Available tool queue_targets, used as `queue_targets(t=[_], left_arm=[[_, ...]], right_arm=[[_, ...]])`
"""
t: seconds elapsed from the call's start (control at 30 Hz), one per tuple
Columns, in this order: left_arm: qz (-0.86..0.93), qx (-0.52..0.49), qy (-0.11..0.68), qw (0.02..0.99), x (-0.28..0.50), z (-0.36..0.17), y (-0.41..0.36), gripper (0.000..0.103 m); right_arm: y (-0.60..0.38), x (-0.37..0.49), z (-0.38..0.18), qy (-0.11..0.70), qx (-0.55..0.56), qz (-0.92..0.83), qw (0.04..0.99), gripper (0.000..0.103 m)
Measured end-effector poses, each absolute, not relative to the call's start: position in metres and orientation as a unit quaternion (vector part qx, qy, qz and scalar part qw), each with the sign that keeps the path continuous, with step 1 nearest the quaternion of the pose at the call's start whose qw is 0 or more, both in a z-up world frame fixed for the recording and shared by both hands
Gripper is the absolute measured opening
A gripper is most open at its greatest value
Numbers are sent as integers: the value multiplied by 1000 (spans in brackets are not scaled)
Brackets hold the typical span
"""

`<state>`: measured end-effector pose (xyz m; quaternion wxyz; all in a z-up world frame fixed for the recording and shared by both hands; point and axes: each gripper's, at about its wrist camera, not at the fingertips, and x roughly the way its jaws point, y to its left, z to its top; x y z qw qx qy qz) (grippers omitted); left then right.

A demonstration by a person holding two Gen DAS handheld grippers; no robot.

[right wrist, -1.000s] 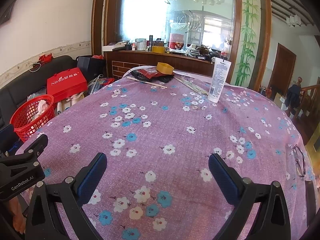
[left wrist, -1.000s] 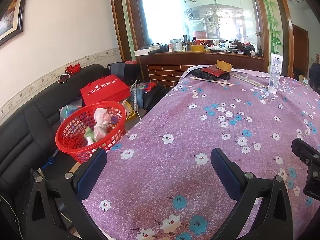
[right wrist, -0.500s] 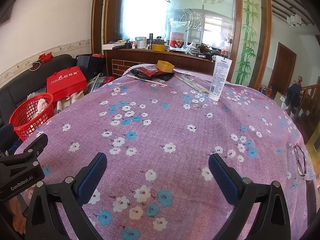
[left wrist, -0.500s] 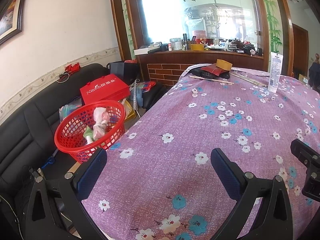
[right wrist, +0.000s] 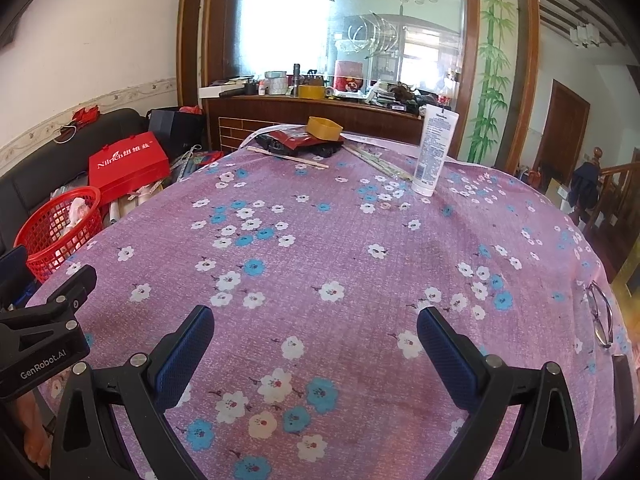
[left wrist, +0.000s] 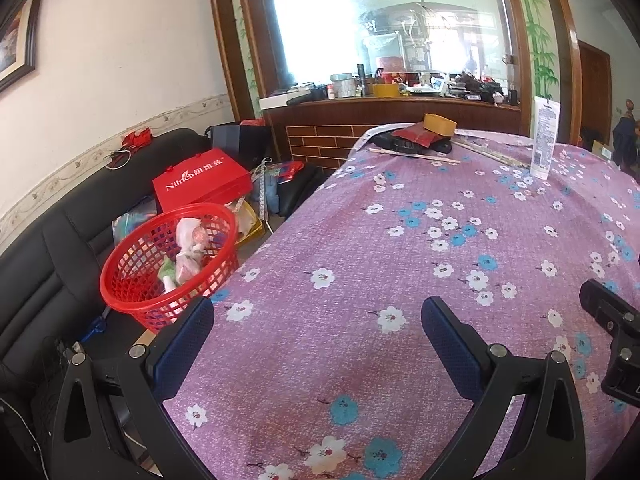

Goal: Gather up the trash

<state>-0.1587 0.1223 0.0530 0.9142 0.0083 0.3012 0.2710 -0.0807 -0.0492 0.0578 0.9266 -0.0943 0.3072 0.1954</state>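
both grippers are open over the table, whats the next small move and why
Probably ease the right gripper forward toward the far edge. Both grippers, the left gripper too, are open and empty over bare cloth; the red wrapper and sticks lie there, and the red basket already holds trash.

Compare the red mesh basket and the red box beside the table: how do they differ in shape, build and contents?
The red mesh basket is round with open lattice walls and no lid; the red box is flat-sided, solid and shut. The basket's contents show: crumpled wrappers lie inside it, while the box's inside is hidden. The box bears white lettering; the basket bears none. Both are bright red and sit off the table's left edge, by the black sofa.
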Motion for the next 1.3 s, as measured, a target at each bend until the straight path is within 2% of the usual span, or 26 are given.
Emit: queue_targets(t=[0.2, 0.4, 0.57, 0.8, 0.93, 1.3], left_arm=[[203, 25, 354, 912, -111, 47, 91, 103], [87, 3, 458, 885, -46, 24, 42, 103], [68, 12, 493, 867, -16, 6, 11, 103], [60, 21, 488, 871, -2, 2, 2, 103], [34, -17, 487, 872, 2, -1, 16, 103], [32, -15, 485, 874, 4, -1, 15, 103]], right_arm=[[-93, -48, 43, 354, -79, 109, 926, 103], [-158, -13, 25, 424, -38, 35, 904, 103], [-194, 3, 21, 448, -32, -20, 893, 102], [-193, 17, 10, 474, -38, 3, 880, 102], [-194, 25, 6, 485, -17, 30, 874, 103], [-194, 27, 4, 485, -15, 31, 874, 103]])
